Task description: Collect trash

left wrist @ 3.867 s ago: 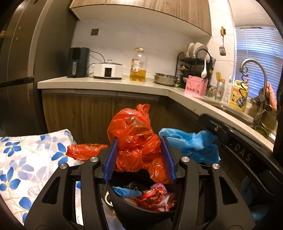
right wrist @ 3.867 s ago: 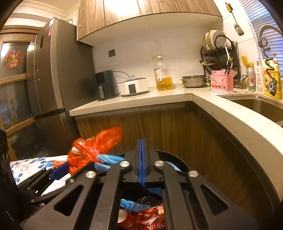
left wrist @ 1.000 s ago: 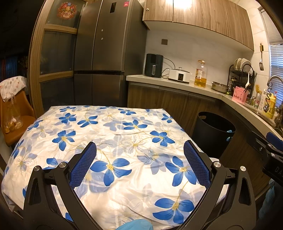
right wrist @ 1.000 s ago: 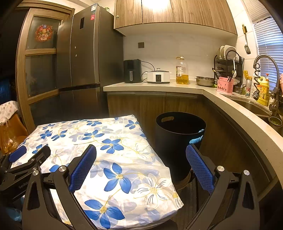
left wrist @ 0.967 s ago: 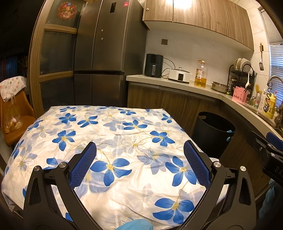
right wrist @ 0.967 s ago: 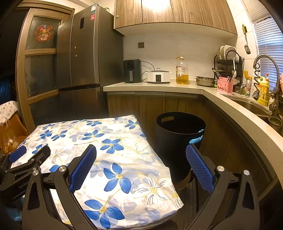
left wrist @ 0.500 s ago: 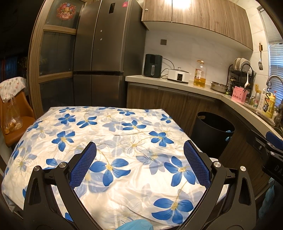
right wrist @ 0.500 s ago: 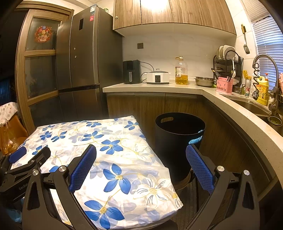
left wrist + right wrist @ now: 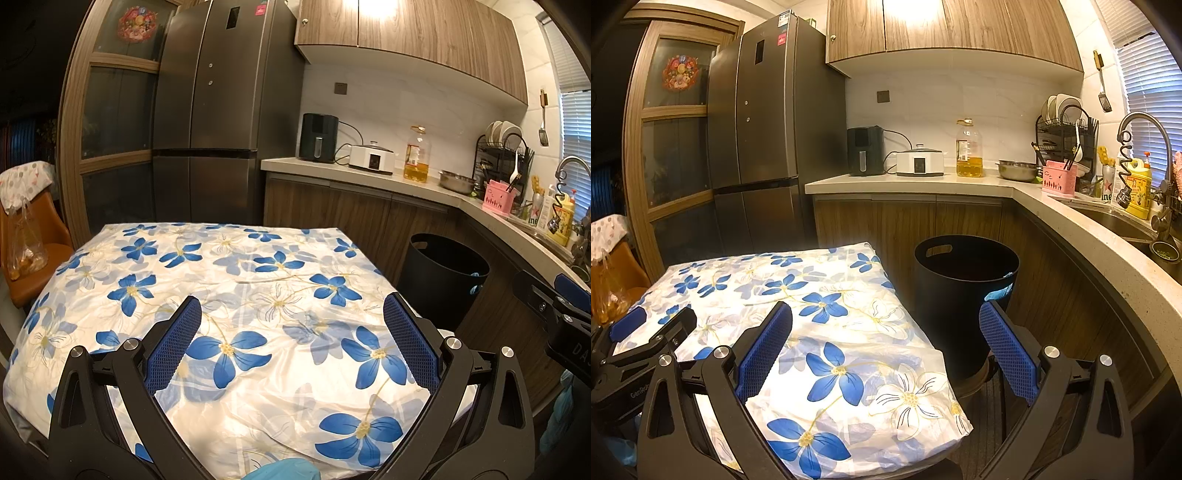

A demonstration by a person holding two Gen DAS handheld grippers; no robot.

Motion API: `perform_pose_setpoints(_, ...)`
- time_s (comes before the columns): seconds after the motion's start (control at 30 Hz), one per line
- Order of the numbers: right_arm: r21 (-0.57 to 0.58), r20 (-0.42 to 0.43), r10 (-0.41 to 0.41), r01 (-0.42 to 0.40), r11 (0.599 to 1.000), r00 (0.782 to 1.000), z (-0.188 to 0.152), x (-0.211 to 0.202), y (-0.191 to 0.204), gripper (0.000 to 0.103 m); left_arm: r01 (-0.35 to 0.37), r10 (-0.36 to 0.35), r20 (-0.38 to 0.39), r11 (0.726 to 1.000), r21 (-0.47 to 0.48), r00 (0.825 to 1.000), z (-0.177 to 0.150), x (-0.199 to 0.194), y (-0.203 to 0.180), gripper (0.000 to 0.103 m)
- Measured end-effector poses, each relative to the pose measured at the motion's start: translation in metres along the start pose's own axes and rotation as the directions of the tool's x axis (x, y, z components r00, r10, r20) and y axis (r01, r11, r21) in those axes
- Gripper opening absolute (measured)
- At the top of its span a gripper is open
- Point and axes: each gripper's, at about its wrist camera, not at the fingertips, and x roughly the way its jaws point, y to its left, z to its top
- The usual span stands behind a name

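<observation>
A black trash bin (image 9: 445,275) stands on the floor right of the table, against the wooden cabinets; it also shows in the right wrist view (image 9: 964,295). A bit of blue trash (image 9: 999,291) shows at its rim. My left gripper (image 9: 291,332) is open and empty above the near part of the table with the blue-flowered cloth (image 9: 236,295). My right gripper (image 9: 886,332) is open and empty over the table's near right corner (image 9: 923,406), short of the bin. No trash lies on the cloth.
A curved counter (image 9: 1071,221) with sink, bottles and dish rack runs along the right. A fridge (image 9: 218,110) stands behind the table. An orange chair (image 9: 26,258) with a plastic bag is at the left. A blue glove (image 9: 280,470) shows at the bottom edge.
Since 3.9 s ago both grippers let go of the orange and blue trash at the bin, opened, and pulled back over the table. In the last second almost nothing moved.
</observation>
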Motion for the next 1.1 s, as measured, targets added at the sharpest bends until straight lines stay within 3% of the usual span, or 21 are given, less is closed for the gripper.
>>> perform_pose_setpoints(0.9, 0.008, 0.003, -0.003, 0.003, 1.000, 1.000, 0.0024, -0.0013, -0.0023, 0.097, -0.004, 0.004, 0.006, 1.000, 0.006, 1.000, 0.0013, -0.0011, -0.0035, 0.097)
perform_pose_setpoints(1.1, 0.009, 0.003, -0.002, 0.002, 1.000, 1.000, 0.0020, -0.0009, -0.0028, 0.097, -0.003, 0.003, -0.006, 0.999, 0.034, 1.000, 0.0003, -0.0003, -0.0056, 0.079)
